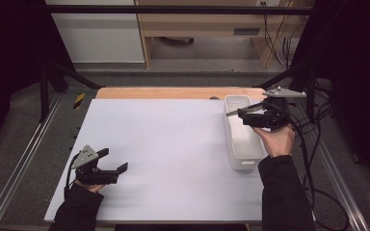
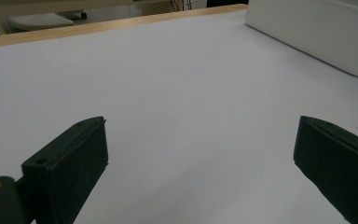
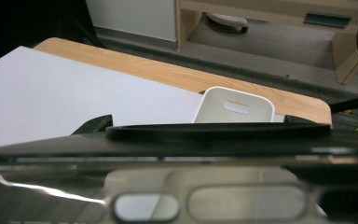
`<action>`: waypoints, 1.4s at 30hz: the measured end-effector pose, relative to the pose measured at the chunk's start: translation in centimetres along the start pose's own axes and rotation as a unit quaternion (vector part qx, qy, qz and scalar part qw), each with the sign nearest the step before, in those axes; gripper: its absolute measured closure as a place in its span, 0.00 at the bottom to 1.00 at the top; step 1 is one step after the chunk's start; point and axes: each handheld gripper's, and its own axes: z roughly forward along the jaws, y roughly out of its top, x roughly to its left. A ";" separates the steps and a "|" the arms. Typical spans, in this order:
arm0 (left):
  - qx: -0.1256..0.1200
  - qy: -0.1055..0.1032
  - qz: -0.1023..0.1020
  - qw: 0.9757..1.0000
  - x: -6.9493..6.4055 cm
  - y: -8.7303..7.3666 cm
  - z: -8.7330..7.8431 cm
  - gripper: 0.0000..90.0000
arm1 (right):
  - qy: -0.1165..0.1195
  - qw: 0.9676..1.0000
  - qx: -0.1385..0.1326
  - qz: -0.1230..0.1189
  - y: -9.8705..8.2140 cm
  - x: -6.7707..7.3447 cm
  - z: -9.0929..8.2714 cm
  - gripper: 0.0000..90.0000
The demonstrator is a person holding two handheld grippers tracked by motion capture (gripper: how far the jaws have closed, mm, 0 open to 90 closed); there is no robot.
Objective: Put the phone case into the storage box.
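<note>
The white rectangular bin (image 1: pixel 243 144) stood on the white sheet (image 1: pixel 164 154) covering the wooden table (image 1: pixel 173 93), along the sheet's right edge. The right gripper (image 1: pixel 243 114) hung over the bin's far half, pinching a flat, silvery metal tool (image 1: pixel 243 109) with slotted holes, its tip pointing left over the bin. The left gripper (image 1: pixel 115 161) sat well left of the bin, jaws spread wide over bare sheet. No writing or label was legible anywhere.
</note>
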 end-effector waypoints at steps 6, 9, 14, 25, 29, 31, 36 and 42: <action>0.000 0.001 0.001 1.000 0.0 0.0 0.0 0.03 | -0.018 1.000 0.010 0.014 0.6 -0.4 1.3 0.13; 0.000 0.000 0.000 1.000 0.0 0.0 0.0 0.03 | -0.026 0.999 0.016 0.020 0.8 -0.6 2.1 0.13; -0.001 0.000 0.001 1.000 0.0 0.0 0.0 0.03 | -0.041 0.998 0.028 0.027 1.2 -1.1 3.5 0.13; -0.001 -0.002 0.003 1.000 0.0 0.1 0.1 0.03 | -0.062 0.996 0.054 0.040 1.6 -2.3 6.2 0.13; -0.001 -0.002 0.001 1.000 0.0 0.0 0.1 0.03 | -0.068 0.995 0.064 0.042 1.5 -2.4 7.2 0.13; -0.001 -0.002 0.002 1.000 0.0 0.1 0.1 0.03 | -0.075 0.994 0.068 0.041 1.3 -2.4 7.7 0.13; -0.001 -0.002 0.002 1.000 0.0 0.1 0.1 0.03 | -0.083 0.992 0.083 0.044 0.7 -2.6 8.8 0.13; 0.003 -0.003 0.003 1.000 0.0 0.0 0.2 0.03 | -0.091 0.989 0.105 0.043 0.3 -2.7 9.9 0.13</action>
